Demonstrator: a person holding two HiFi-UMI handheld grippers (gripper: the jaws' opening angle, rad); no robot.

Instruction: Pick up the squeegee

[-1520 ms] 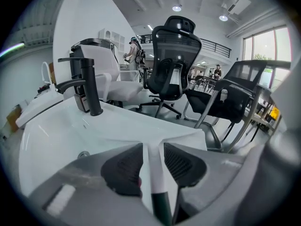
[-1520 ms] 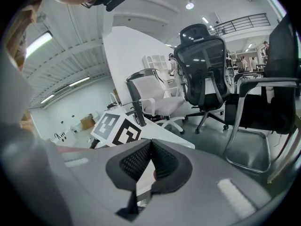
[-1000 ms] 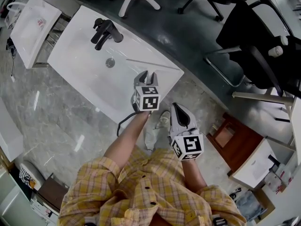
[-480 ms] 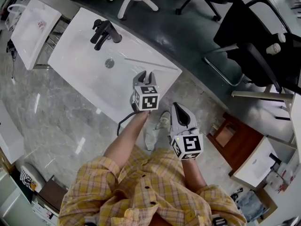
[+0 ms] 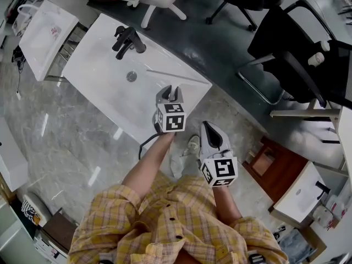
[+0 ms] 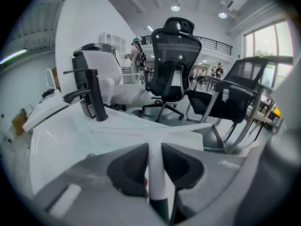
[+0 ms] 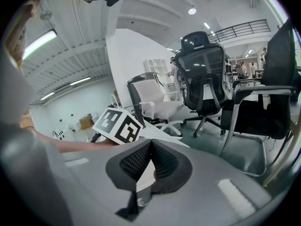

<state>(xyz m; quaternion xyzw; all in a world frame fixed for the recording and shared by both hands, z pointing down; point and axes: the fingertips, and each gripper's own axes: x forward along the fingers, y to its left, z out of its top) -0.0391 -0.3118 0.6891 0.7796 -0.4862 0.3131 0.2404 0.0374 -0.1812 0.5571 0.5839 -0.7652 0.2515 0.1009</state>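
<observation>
Squeegee (image 6: 156,179) handle sits clamped between your left gripper's (image 6: 154,150) pads, blade by the washbasin's (image 5: 99,70) right corner; your right gripper (image 7: 150,149) is closed, empty.

Shirt (image 5: 165,224): yellow plaid, thin dark lines, dark buttons down front, sleeves short or rolled. Left tool (image 5: 174,91), right tool (image 5: 205,124): grey shells, black ribbed pads (image 6: 129,166). Each tool carries white cube (image 5: 171,117) with black square markers. Thin black cable (image 5: 144,143) curls off left tool.
</observation>
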